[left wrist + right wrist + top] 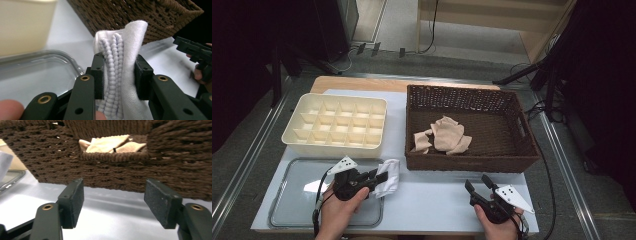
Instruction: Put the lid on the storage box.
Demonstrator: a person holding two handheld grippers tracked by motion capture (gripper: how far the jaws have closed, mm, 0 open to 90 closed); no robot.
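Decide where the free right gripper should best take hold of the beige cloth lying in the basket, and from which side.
Grip the raised fold at the top of the beige cloth, coming straight down from above with the open right gripper. The basket has tall walls that block a sideways approach, and the crumpled fold likely offers something to pinch.

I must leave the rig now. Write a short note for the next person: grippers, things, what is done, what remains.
Left gripper: shut on the white sock, held at the clear tray's right edge.
Right gripper: open, holding nothing, in front of the brown basket.
Beige socks lie in the basket.
Cream divider box: its compartments look empty.
Done: white sock picked up.
Left: likely place it in a compartment, then fetch the beige ones.
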